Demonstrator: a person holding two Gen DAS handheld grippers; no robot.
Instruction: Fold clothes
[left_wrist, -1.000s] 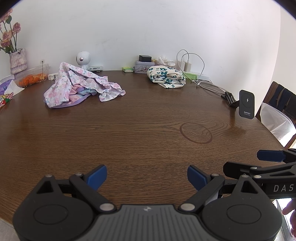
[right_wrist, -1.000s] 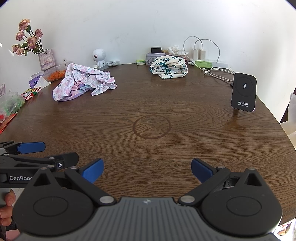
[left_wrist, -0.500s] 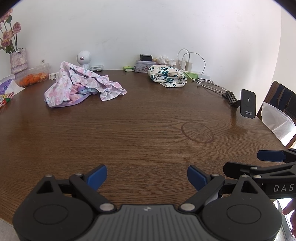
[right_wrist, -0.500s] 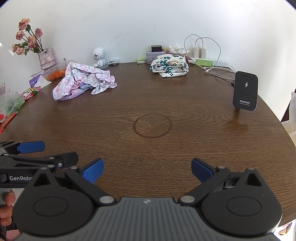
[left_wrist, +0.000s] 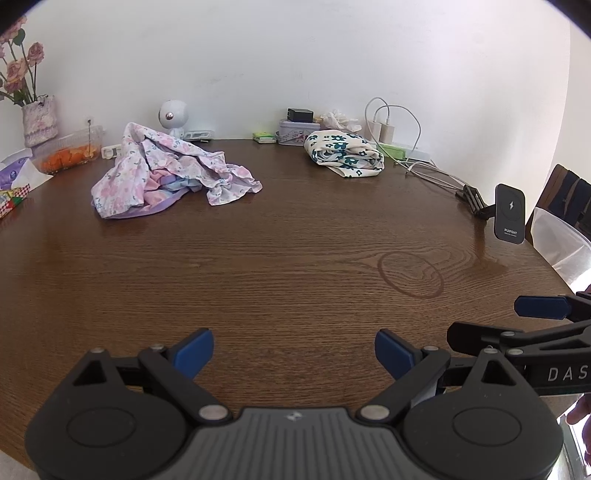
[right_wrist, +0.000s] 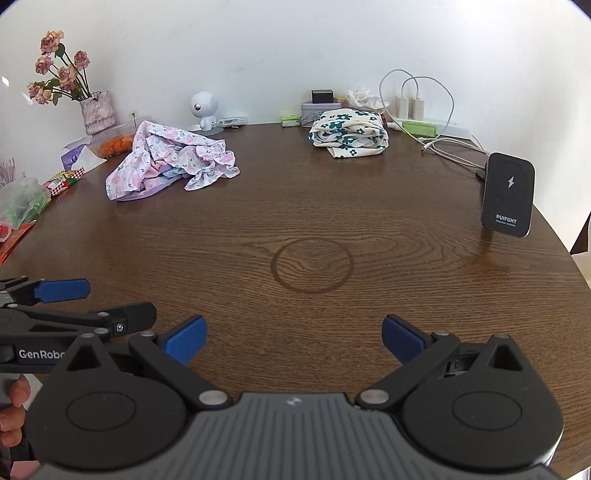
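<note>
- The left gripper (left_wrist: 294, 350) hangs over the near edge of the round dark-brown wooden bench (left_wrist: 295, 266), its blue-padded jaws spread wide with nothing between them.
- The right gripper (right_wrist: 294, 336) sits just beside it on the right, jaws likewise spread wide and empty; each shows at the edge of the other's view.
- Far ahead of the left jaws and off to their left lies the crumpled pink-and-white floral garment (left_wrist: 166, 175), heaped loosely with a lilac layer showing under it.
- Far ahead and a little right of both pairs of jaws rests the cream cloth with dark teal flowers (right_wrist: 349, 133), bundled into a compact roll near the wall.
- Between the right jaws and the two garments, a faint ring mark (right_wrist: 312, 265) shows in the wood grain.
- Right of the right jaws, well apart, stands an upright black wireless charger (right_wrist: 509, 195), with white cables (right_wrist: 448, 149) trailing behind it.
- At the far left, a vase of dried pink roses (right_wrist: 94, 110) stands by the wall.
</note>
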